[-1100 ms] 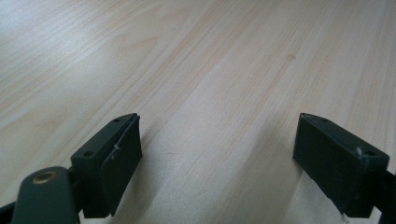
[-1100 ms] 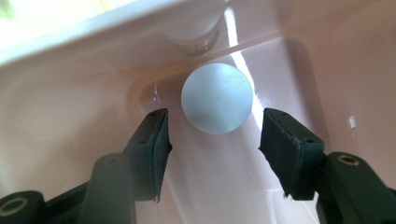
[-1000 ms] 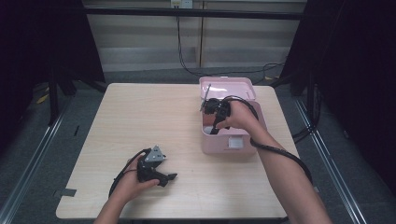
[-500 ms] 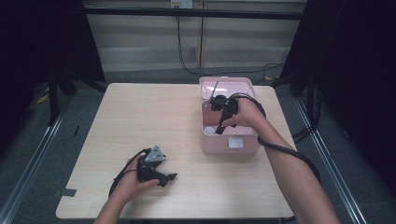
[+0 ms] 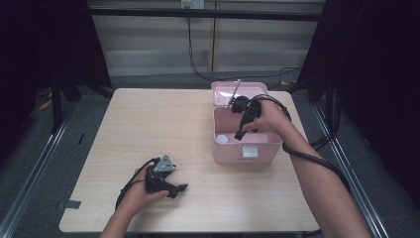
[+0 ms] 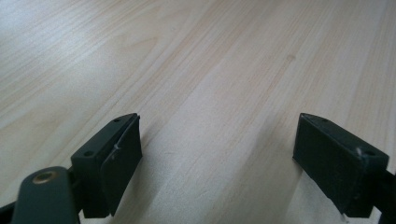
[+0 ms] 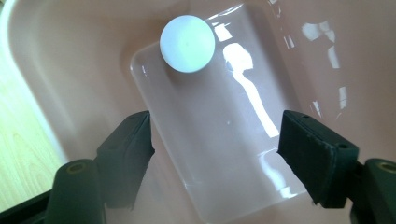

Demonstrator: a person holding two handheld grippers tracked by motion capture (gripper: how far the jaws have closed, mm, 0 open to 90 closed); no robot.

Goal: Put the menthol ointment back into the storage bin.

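Since a second ago, right claw [image 5: 239, 130] lifted from the floor of the pink box [image 5: 246, 150], jaws just opening, nothing between them. White ball [image 7: 187, 44] lying loose in the box's near-left corner. Left claw [image 5: 179, 189] resting released on the desk [image 5: 148, 129].

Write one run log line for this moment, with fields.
right gripper: open, fingers just opened, empty, over pink box | white ball: in box | left gripper: open, on table
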